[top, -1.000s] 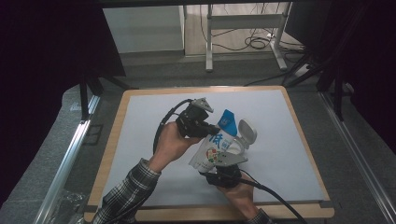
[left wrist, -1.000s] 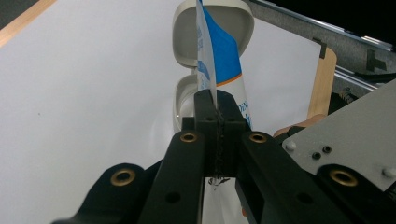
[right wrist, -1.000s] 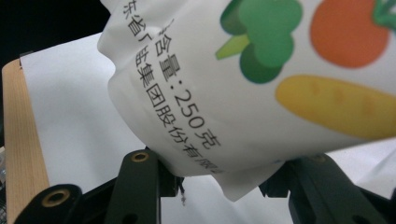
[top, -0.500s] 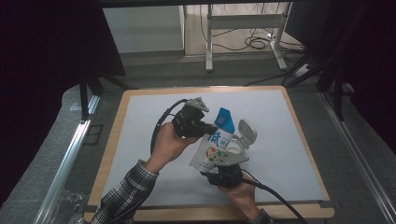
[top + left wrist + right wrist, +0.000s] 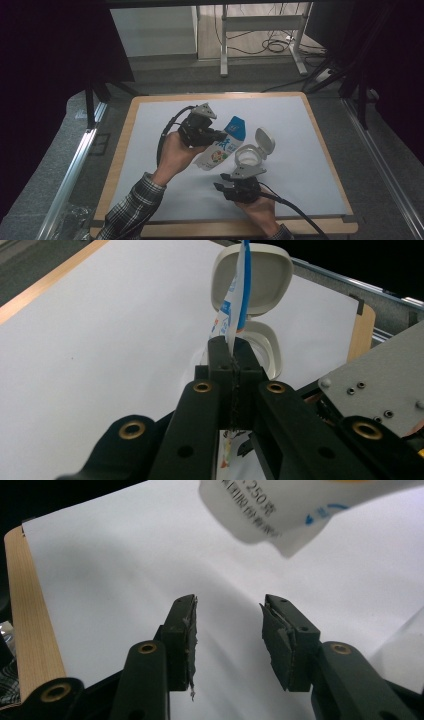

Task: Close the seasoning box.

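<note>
A white printed pouch (image 5: 220,148) with a blue top hangs tilted over the white mat (image 5: 310,150). My left gripper (image 5: 219,136) is shut on its upper edge; in the left gripper view the pouch (image 5: 234,310) rises thin and edge-on from the closed jaws. Just right of it stands a white tub (image 5: 247,157) with its hinged lid (image 5: 264,141) flipped up, seen beyond the jaws as tub (image 5: 267,347) and lid (image 5: 267,275). My right gripper (image 5: 223,186) sits in front of the tub, open and holding nothing (image 5: 227,625); the pouch's lower end (image 5: 280,510) hangs above it.
The mat lies on a wooden board whose edge (image 5: 117,165) runs down the left side, also seen as a wooden edge (image 5: 30,620). A cable (image 5: 295,210) trails from the right gripper. Table legs and floor cables (image 5: 277,45) lie beyond the far edge.
The pouch's lower end has swung left and up, away from the right gripper, and the left gripper shifted slightly with it. The right gripper has stayed in place.
</note>
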`<state>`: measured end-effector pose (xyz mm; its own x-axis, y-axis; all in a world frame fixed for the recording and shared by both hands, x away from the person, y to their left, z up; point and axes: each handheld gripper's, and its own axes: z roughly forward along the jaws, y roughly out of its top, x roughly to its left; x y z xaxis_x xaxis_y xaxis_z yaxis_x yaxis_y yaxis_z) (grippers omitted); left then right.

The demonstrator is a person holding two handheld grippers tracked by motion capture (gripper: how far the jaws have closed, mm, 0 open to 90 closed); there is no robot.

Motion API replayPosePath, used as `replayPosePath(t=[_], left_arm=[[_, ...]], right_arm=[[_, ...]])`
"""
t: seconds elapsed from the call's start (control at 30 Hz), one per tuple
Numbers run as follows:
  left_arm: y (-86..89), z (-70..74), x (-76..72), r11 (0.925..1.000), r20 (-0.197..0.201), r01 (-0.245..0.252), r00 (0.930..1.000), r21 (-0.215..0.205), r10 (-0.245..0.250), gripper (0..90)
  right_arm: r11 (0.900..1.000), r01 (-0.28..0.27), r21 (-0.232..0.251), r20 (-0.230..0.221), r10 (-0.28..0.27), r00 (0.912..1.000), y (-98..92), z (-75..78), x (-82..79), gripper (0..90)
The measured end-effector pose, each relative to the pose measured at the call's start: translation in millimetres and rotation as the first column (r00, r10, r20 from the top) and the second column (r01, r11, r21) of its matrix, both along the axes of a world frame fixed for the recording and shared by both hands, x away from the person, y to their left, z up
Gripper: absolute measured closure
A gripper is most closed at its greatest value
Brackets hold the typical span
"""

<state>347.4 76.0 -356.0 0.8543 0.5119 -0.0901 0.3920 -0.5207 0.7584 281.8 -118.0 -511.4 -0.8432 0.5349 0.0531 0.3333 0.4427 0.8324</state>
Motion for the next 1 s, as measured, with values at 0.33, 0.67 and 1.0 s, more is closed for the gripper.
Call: replayPosePath(t=[0.33,0.67,1.0], left_arm=[[9.2,-7.5,1.1,0.9993,-0.004,-0.031,0.9995,-0.021,0.031,90.0],[21.9,-19.7,8.5,0.9971,0.001,-0.073,0.9973,-0.022,0.073,90.0],[31.5,-38.3,19.9,0.9936,0.025,-0.110,0.9935,-0.024,0.111,90.0]], right_arm=[[1.000,0.007,0.001,-0.010,-0.007,0.9999,-4.3,0.8,0.4,57.3],[1.000,0.008,-0.001,-0.028,-0.008,0.9996,-10.6,3.4,1.6,57.8],[0.999,0.003,-0.039,-0.024,-0.003,0.9997,-14.6,2.6,0.8,63.2]])
